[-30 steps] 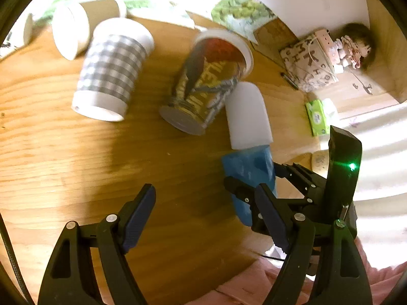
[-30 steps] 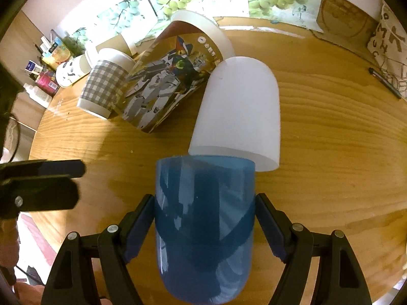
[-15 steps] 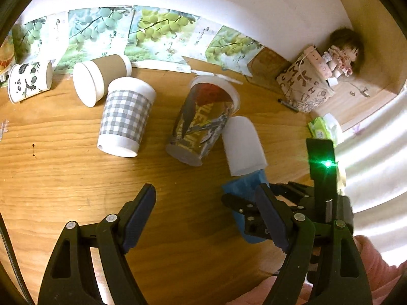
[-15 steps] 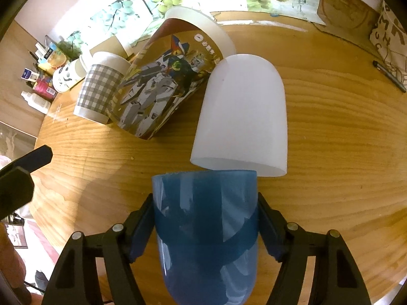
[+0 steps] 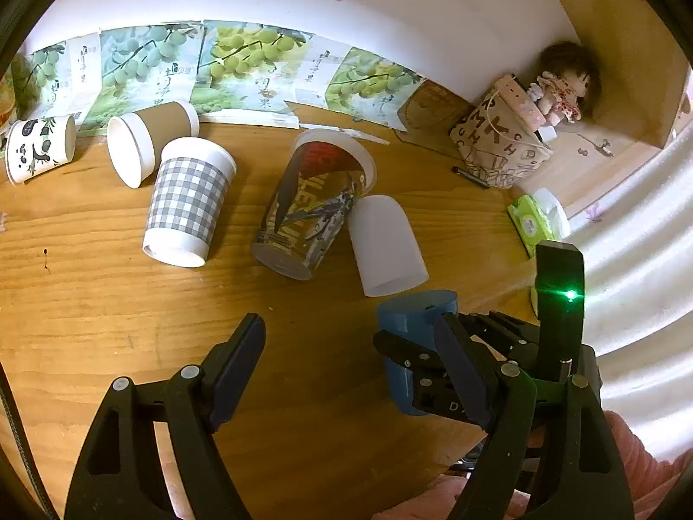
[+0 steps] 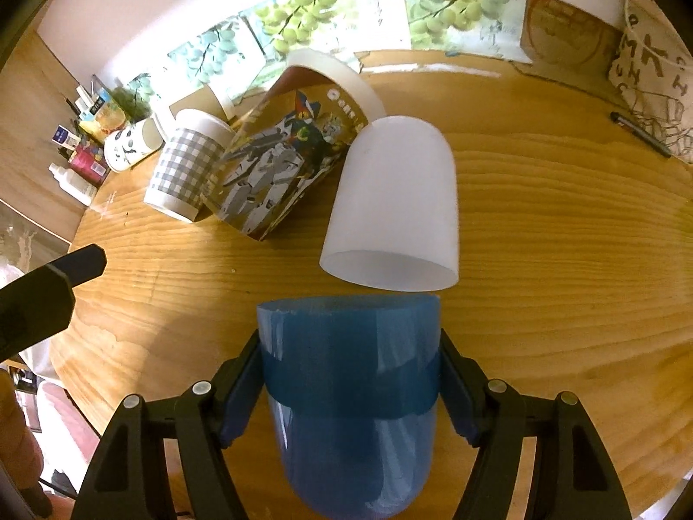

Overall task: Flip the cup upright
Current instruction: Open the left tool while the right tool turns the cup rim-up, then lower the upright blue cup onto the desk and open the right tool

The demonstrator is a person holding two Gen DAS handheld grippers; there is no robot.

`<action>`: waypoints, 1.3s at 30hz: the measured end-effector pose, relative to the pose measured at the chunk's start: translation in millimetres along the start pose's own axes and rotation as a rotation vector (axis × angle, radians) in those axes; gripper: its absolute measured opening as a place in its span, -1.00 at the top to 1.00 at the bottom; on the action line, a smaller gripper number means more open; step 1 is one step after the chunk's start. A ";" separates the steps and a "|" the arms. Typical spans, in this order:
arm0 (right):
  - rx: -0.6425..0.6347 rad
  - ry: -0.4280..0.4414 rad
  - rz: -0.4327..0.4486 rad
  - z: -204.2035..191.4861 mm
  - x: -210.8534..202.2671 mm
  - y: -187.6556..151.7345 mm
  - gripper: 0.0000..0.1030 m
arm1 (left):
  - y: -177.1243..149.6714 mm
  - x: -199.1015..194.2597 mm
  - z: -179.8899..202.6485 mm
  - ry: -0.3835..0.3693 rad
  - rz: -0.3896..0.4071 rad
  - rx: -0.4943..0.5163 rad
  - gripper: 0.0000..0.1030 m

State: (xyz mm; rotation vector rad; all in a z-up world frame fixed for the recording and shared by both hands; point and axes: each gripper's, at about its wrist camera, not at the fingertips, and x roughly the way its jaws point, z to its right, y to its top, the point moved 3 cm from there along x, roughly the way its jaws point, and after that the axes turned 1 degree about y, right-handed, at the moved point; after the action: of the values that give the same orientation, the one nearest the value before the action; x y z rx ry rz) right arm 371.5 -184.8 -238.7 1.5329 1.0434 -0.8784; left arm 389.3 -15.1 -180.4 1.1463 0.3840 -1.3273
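Observation:
My right gripper (image 6: 351,368) is shut on a blue plastic cup (image 6: 351,394) and holds it by its sides, lifted a little off the wooden table (image 6: 541,260), mouth toward the other cups. In the left wrist view the same blue cup (image 5: 409,316) sits in the right gripper (image 5: 416,359) at the table's right front. My left gripper (image 5: 346,351) is open and empty above the table's front. A white cup (image 6: 394,203) lies on its side just beyond the blue one.
A robot-print cup (image 5: 312,208), a grey checked cup (image 5: 186,203), a brown cup (image 5: 147,143) and a panda cup (image 5: 39,147) lie on their sides. A patterned bag (image 5: 498,151), a doll (image 5: 563,86), a pen (image 5: 470,177) and a tissue pack (image 5: 532,221) sit right.
The right gripper has lifted the blue cup and drawn it slightly away from the white cup. The left gripper has pulled back and up, showing more of the table and wall.

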 end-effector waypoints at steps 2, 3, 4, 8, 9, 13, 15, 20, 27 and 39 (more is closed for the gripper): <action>-0.003 -0.006 0.023 -0.3 -5.2 -1.9 -0.41 | -2.5 -1.6 0.9 0.001 0.000 0.004 -0.61; -0.007 -0.009 0.040 -0.7 -9.2 -3.5 -0.41 | -3.5 -2.5 1.6 0.001 0.002 0.005 -0.61; -0.010 -0.012 0.052 -1.3 -11.7 -4.3 -0.41 | -4.3 -3.5 2.0 0.001 0.004 0.006 -0.61; -0.033 -0.029 0.127 -6.5 -24.0 -7.7 -0.41 | -7.0 -9.3 3.1 0.002 0.020 0.000 -0.61; -0.039 -0.031 0.144 -8.1 -26.1 -8.6 -0.41 | -7.2 -10.6 3.6 0.005 0.024 -0.001 -0.61; -0.060 -0.035 0.225 -14.0 -35.9 -13.6 -0.40 | -11.4 -16.7 2.4 0.025 0.033 -0.001 -0.61; -0.073 -0.043 0.268 -16.2 -39.8 -16.1 -0.40 | -13.6 -19.1 1.0 0.035 0.036 -0.004 -0.61; -0.093 -0.040 0.376 -22.4 -48.5 -21.7 -0.40 | -19.1 -24.0 -6.2 0.063 0.040 -0.026 -0.61; -0.116 -0.048 0.507 -25.9 -55.6 -28.7 -0.40 | -25.5 -27.0 -15.1 0.108 0.037 -0.063 -0.61; -0.101 -0.001 0.580 -21.4 -44.2 -38.6 -0.40 | -32.8 -24.7 -20.4 0.162 0.022 -0.102 -0.61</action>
State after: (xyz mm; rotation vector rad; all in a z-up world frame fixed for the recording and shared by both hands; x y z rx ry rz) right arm 320.1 -168.3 -207.2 1.6239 0.5748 -0.4136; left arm 360.9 20.6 -184.2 1.1722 0.5493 -1.1864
